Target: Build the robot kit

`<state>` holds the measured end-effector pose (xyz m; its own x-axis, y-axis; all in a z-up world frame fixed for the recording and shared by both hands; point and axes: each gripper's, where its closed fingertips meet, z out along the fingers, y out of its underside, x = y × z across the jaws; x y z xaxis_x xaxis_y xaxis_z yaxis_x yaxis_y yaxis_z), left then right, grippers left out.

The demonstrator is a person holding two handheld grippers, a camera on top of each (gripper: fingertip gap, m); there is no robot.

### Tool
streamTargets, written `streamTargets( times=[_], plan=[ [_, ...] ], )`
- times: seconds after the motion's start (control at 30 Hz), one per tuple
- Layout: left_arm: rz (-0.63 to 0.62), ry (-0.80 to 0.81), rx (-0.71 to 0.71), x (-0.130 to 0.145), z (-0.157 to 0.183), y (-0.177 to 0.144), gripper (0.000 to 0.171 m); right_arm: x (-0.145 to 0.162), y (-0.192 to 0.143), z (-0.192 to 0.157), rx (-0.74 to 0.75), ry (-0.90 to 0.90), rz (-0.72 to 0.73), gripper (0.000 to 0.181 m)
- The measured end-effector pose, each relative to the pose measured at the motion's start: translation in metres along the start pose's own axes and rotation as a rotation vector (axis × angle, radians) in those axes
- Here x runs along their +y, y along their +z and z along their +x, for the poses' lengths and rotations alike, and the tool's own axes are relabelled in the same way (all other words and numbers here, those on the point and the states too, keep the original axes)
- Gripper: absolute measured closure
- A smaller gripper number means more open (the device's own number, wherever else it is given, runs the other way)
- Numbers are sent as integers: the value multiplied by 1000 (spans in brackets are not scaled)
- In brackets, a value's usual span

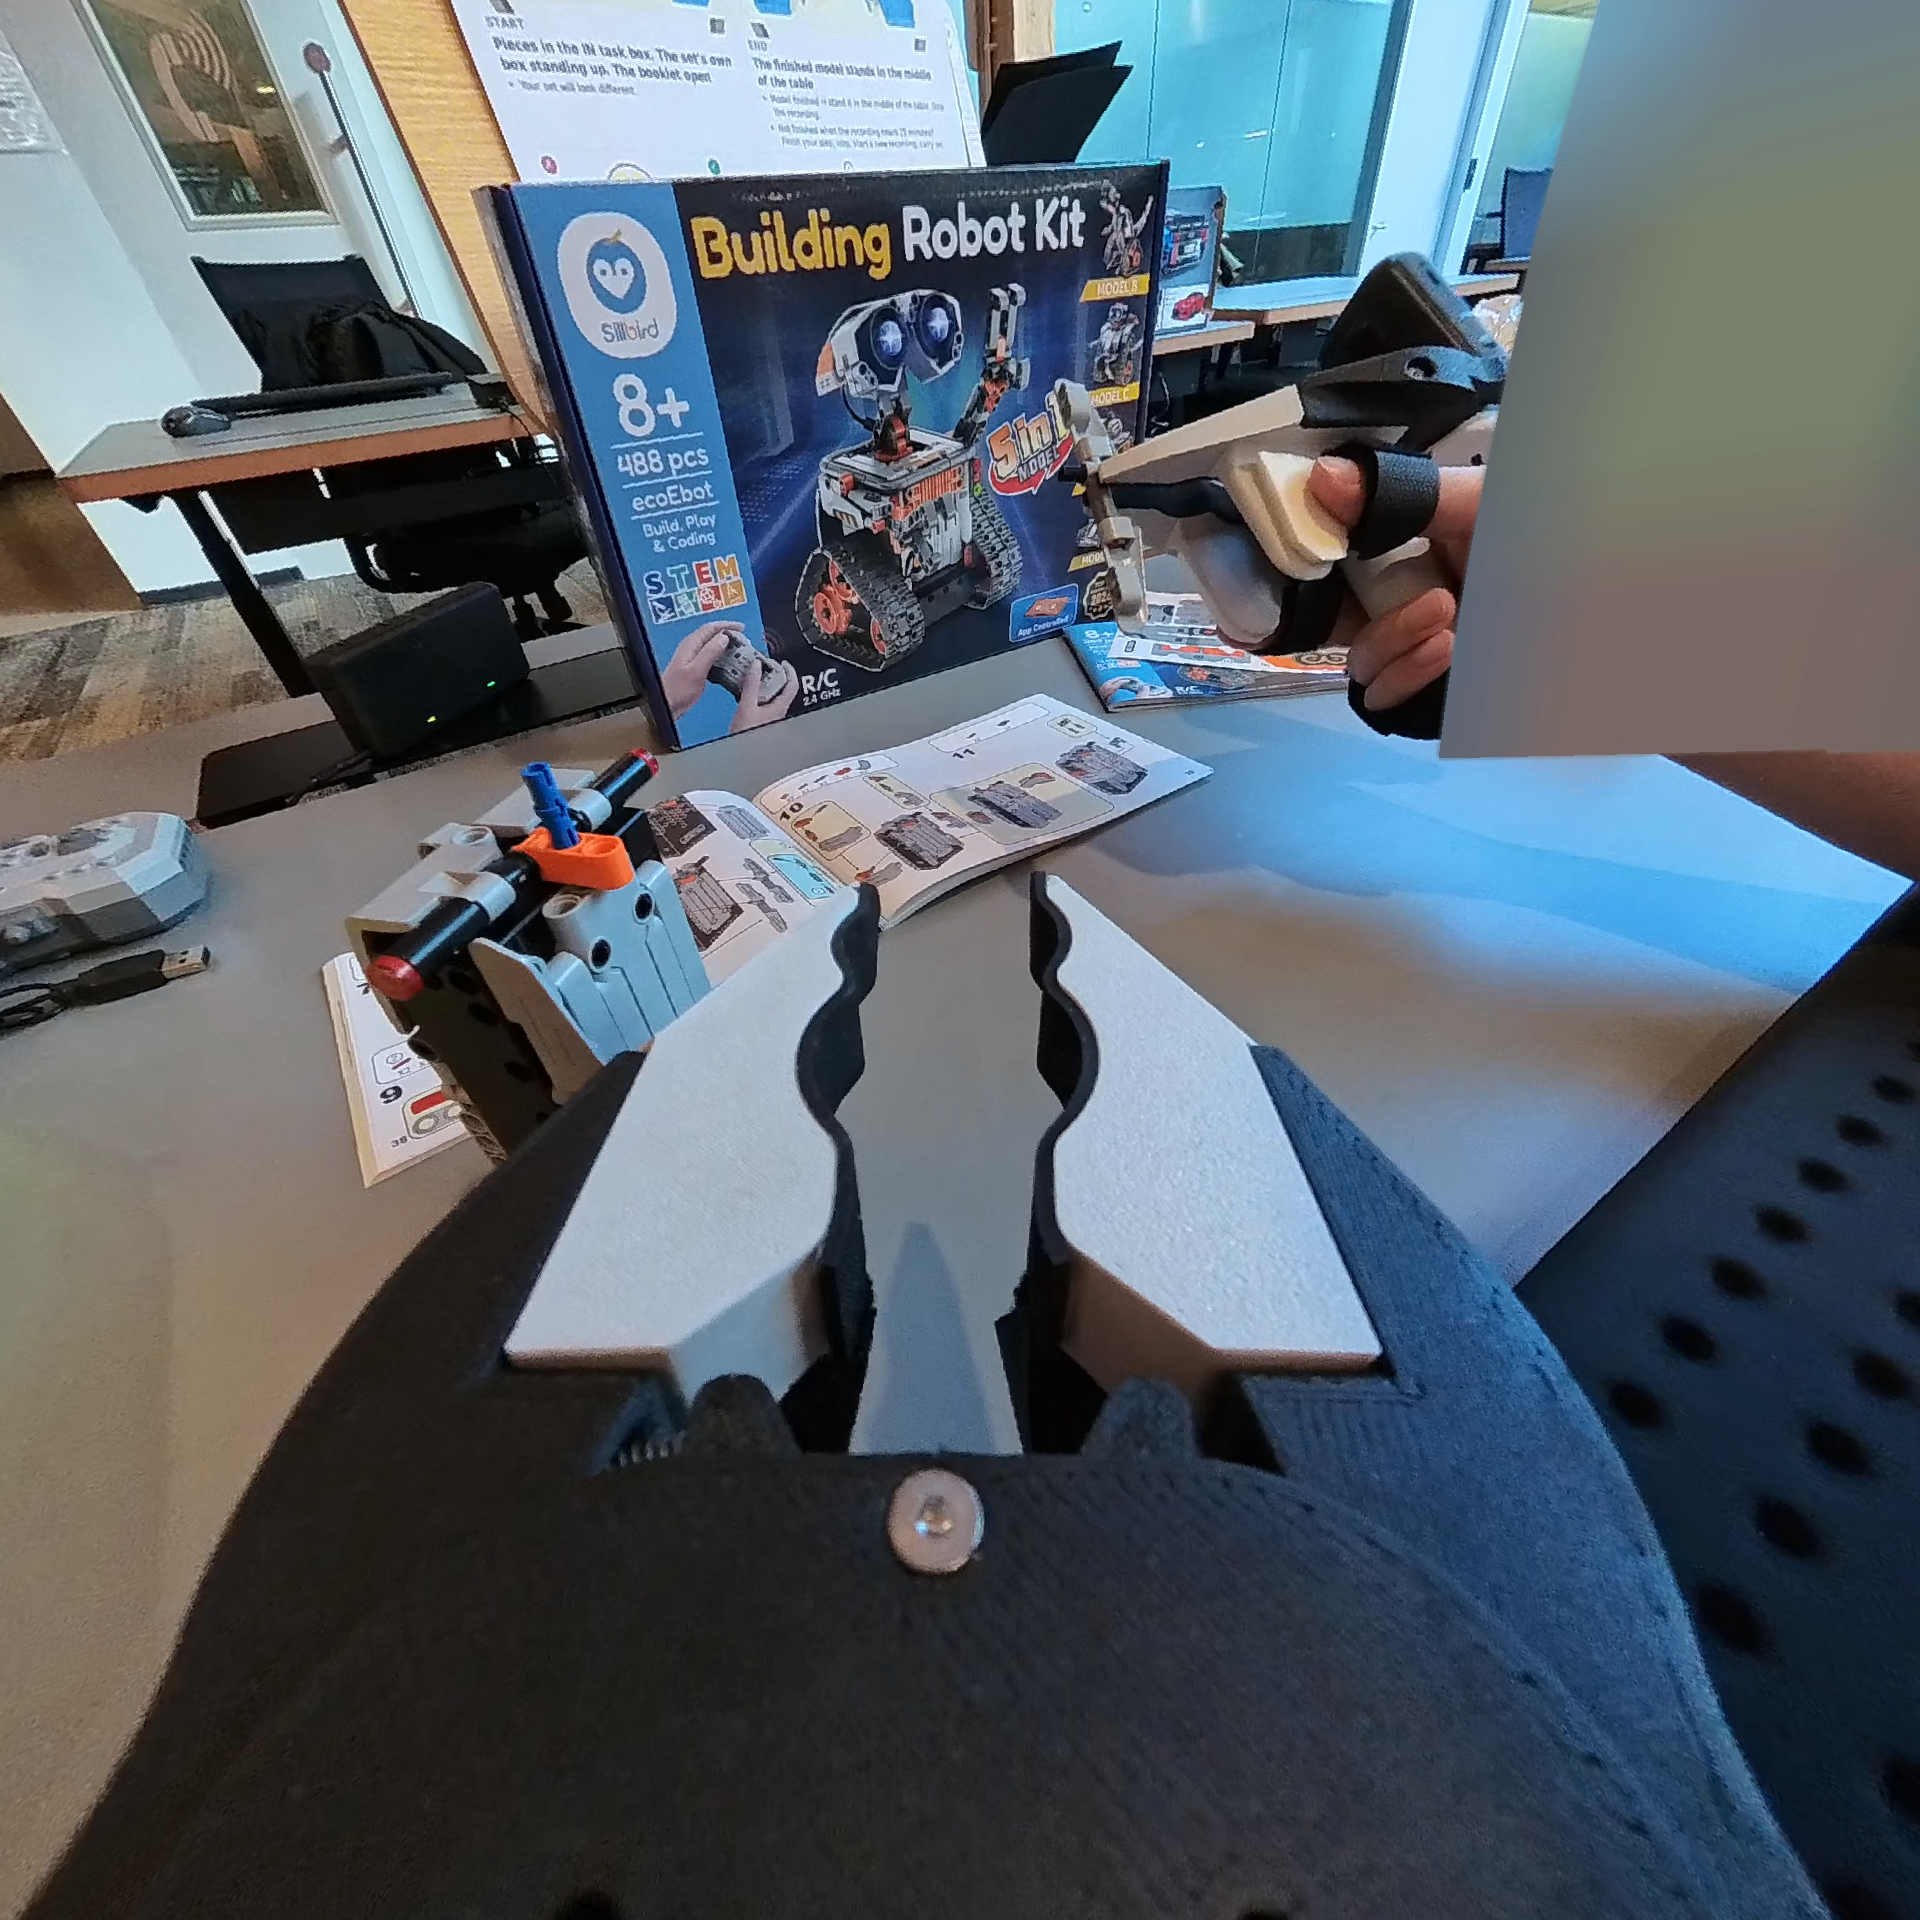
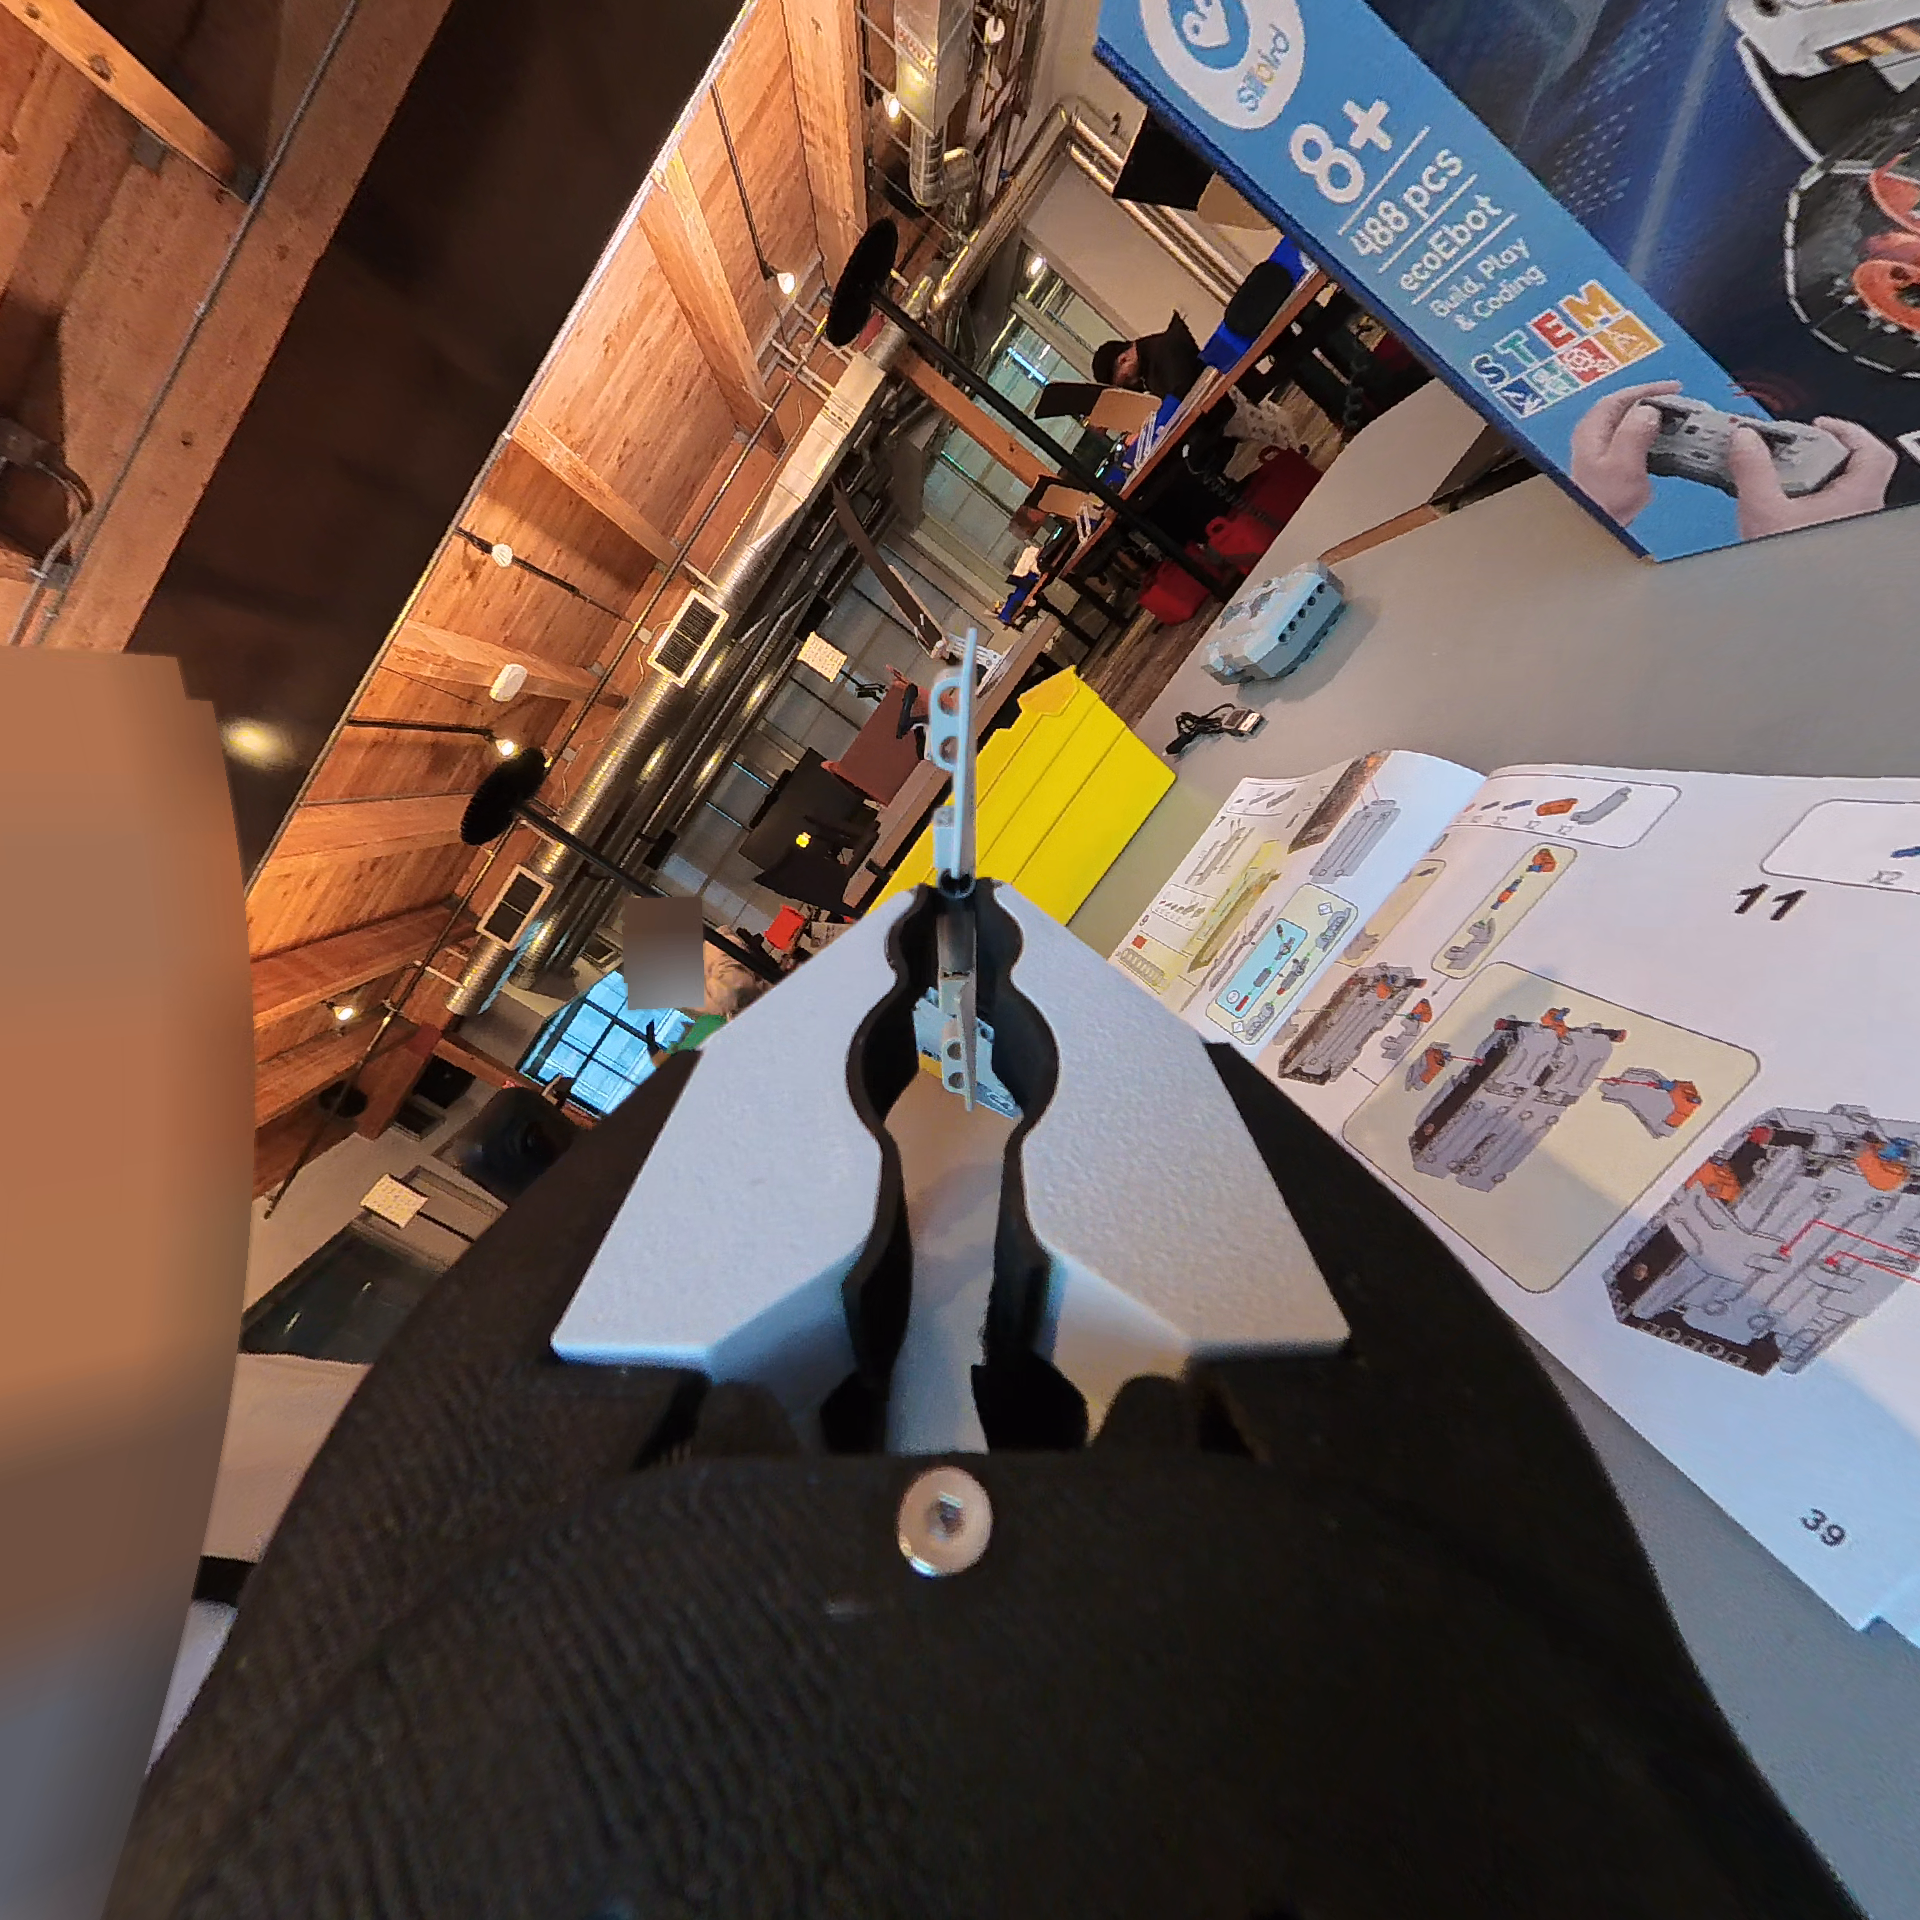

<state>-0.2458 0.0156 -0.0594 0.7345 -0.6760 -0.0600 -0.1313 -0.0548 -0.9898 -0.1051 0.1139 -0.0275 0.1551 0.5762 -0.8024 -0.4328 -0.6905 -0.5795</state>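
One grey brick piece (image 2: 957,935), centre frame, is clamped in the right gripper (image 2: 956,894). Lower centre, the left gripper (image 1: 951,914) hangs with fingers apart, holding nothing, beside the part-built model (image 1: 540,935) on an open booklet (image 1: 935,800); the kit box (image 1: 831,436) stands behind.

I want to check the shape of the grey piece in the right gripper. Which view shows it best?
The left wrist view: the grey piece shows side-on in the right gripper, before the kit box. The right wrist view shows it only edge-on, pinched between the shut jaws.
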Motion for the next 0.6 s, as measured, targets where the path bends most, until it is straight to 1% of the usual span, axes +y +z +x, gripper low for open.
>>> streamTargets(
  times=[0.3,0.53,0.6],
  plan=[
    [-5,7,1,1,1,1,144,7,3,1,62,-104,-52,176],
    [-5,7,0,1,1,1,144,10,5,-4,57,-142,-71,176],
    [-6,6,-1,1,1,1,144,9,5,-10,34,-152,-67,176]
  ],
)
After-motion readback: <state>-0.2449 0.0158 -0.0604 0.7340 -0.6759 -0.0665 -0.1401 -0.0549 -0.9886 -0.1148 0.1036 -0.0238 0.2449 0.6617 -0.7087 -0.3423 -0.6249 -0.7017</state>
